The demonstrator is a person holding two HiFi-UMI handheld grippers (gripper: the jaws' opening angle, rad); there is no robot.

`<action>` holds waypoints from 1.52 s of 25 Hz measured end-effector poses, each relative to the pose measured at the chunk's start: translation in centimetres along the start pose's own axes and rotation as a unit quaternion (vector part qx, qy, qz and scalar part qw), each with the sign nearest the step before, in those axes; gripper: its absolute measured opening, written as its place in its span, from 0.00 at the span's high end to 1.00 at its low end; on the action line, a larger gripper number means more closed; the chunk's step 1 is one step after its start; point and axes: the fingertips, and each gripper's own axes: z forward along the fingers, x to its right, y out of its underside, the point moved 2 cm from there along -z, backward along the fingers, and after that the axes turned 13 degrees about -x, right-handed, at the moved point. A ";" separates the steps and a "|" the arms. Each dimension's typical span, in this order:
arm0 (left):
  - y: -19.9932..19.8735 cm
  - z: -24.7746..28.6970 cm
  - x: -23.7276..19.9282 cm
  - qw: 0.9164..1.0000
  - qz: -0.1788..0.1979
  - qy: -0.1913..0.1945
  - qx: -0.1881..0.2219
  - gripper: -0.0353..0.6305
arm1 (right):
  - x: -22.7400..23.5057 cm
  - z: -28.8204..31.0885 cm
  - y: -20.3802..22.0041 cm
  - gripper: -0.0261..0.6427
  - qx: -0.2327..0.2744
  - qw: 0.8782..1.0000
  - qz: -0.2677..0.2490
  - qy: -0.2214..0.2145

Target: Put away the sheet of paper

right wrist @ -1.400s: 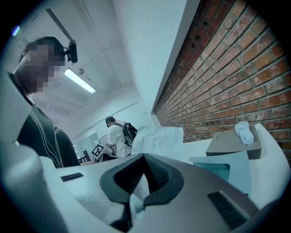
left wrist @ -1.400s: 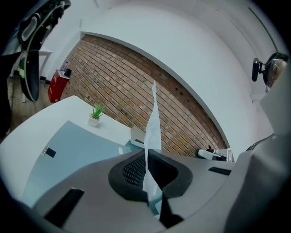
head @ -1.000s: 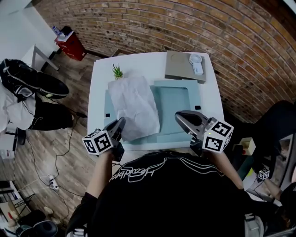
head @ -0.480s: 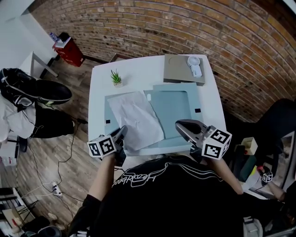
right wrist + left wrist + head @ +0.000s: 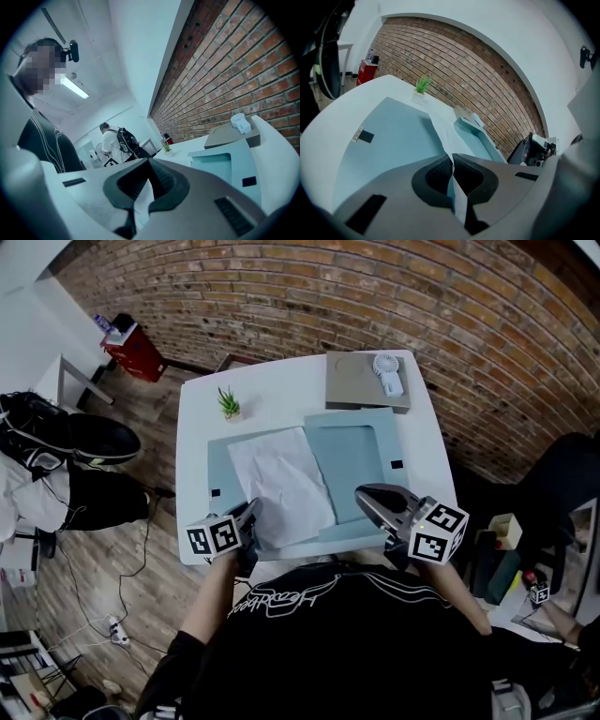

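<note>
A white sheet of paper (image 5: 281,479) lies slantwise on an open light-blue folder (image 5: 361,451) on the white table (image 5: 272,381). My left gripper (image 5: 251,512) is at the sheet's near left corner, shut on the paper's edge. In the left gripper view the thin paper (image 5: 443,136) runs between the closed pads of the left gripper (image 5: 453,159). My right gripper (image 5: 364,493) hovers over the folder's near right part, shut, with nothing seen between its pads. In the right gripper view the right gripper (image 5: 149,161) is tilted up, looking over the folder (image 5: 234,161).
A small potted plant (image 5: 228,404) stands at the table's far left. A grey flat box (image 5: 354,382) with a small white fan (image 5: 386,371) on it sits at the far right. A brick wall runs behind the table. A person (image 5: 112,140) stands farther off in the room.
The sheet has slid a little toward the near edge and the folder's middle, with the left gripper still on its corner. The right gripper has hardly moved.
</note>
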 end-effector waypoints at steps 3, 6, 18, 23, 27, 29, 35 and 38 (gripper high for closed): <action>0.1 0.9 0.3 1.000 0.005 0.001 -0.010 0.90 | 0.2 -0.8 0.0 0.95 0.001 1.000 0.002 0.009; -0.1 1.7 0.6 1.000 0.008 0.004 -0.017 0.90 | 0.4 -1.2 0.2 0.95 0.003 1.000 0.007 0.016; -1.0 5.7 4.7 0.999 0.015 0.022 -0.033 0.90 | 1.9 -4.2 -0.4 0.95 0.007 1.000 0.011 0.017; -0.9 7.3 6.6 0.999 0.007 0.021 -0.039 0.90 | 2.8 -5.9 -0.7 0.95 0.010 1.000 0.012 0.013; -0.4 8.6 7.9 0.999 -0.008 0.017 -0.042 0.90 | 3.8 -7.4 -0.3 0.95 0.009 1.000 0.021 0.011; -0.2 9.3 8.8 0.999 -0.005 0.016 -0.047 0.90 | 4.3 -8.1 -0.4 0.95 0.010 1.000 0.022 0.010; -0.1 11.9 10.5 0.997 0.015 0.002 -0.080 0.90 | 5.4 -9.2 -0.8 0.95 0.009 1.000 0.023 -0.002; 0.1 12.9 11.2 0.994 0.028 -0.004 -0.106 0.90 | 5.6 -9.8 -1.4 0.95 0.007 1.000 0.015 -0.007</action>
